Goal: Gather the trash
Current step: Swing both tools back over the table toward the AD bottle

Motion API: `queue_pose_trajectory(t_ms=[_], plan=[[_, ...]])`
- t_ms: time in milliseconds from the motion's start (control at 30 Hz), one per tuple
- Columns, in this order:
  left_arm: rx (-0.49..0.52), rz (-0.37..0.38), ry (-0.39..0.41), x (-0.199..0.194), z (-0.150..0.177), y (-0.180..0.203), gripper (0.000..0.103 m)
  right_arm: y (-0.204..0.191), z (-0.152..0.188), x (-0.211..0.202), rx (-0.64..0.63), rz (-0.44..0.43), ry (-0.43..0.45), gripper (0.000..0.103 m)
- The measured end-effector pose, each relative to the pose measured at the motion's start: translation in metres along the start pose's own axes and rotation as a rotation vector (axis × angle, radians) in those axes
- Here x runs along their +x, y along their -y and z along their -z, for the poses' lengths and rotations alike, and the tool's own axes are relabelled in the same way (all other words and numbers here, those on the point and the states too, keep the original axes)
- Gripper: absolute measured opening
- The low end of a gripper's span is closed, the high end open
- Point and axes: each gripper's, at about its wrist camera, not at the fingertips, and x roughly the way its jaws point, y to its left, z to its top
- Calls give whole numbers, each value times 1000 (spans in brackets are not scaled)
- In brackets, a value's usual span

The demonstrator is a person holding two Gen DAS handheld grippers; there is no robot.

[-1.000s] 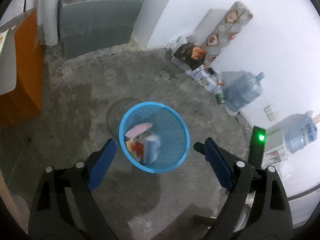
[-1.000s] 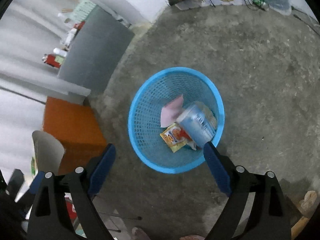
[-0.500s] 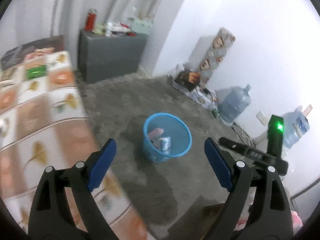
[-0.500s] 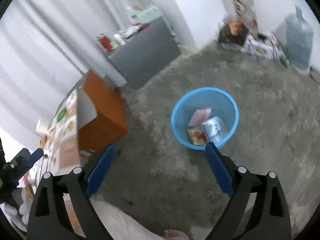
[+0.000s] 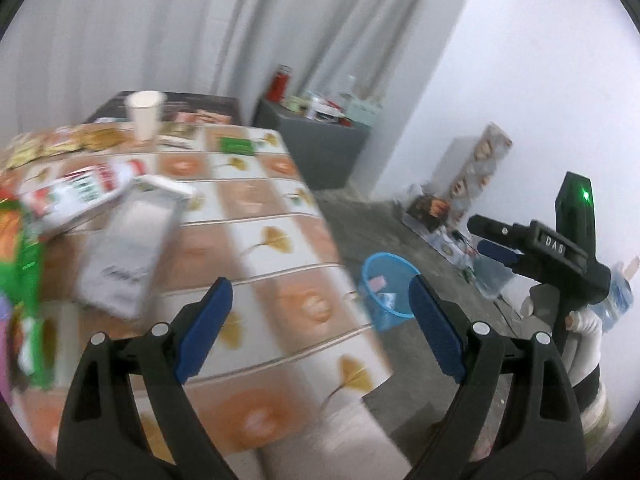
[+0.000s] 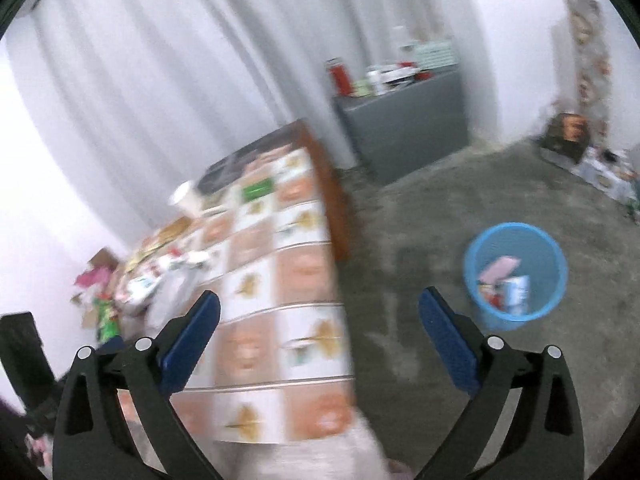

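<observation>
Both my grippers are empty w/ jaws spread wide apart: left gripper point(image 5: 318, 322), right gripper point(image 6: 318, 334). Frames are motion-blurred, so detail is rough.

Trash left to collect sits on the table point(image 5: 280, 248), on its left part. In the left wrist view a grey-white carton point(image 5: 128, 248) lies flat, up-left of my left gripper, long axis running near-to-far, tilted a bit right at the far end. Just left of it and touching: a red-white pack point(image 5: 80, 192) and green wrapper point(image 5: 24, 280). A paper cup point(image 5: 144, 114) stands upright at the far edge. From the right wrist view the same pile point(image 6: 160, 276) is far-left of the right gripper and well apart. So the left gripper is the nearer one, I judge; its jaws would need to close across the carton's short side.

Blue basket point(image 6: 516, 276) is on the floor, right of the table, w/ a pink scrap and packs already inside.

Vs 1 s ago: both cams then looked straight down into the basket at close range; now both have swung up and left, the basket is small and off to the right, and the table top fills the near view. Jaws were open then too.
</observation>
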Motion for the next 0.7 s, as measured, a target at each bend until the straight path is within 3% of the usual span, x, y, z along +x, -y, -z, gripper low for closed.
queue_pose_trajectory(t_ms=[200,333,500,600,700], plan=[[-63,-107,95,-65,8,-51,85,-99,15,60,-62,-147,-165,97],[-85,-176,121,-88,18,-80,85,-160,23,94,-138,-188,-238,97],[-19,-225,133,-86,28,-88,85,-199,11,116,-168,-231,-284,96],[63,-263,122,-64,28,-83,85,-213,-6,136,-122,-287,-349,96],[73,-277,106,-49,33,-83,85,-229,-21,167,-30,-361,-446,96]])
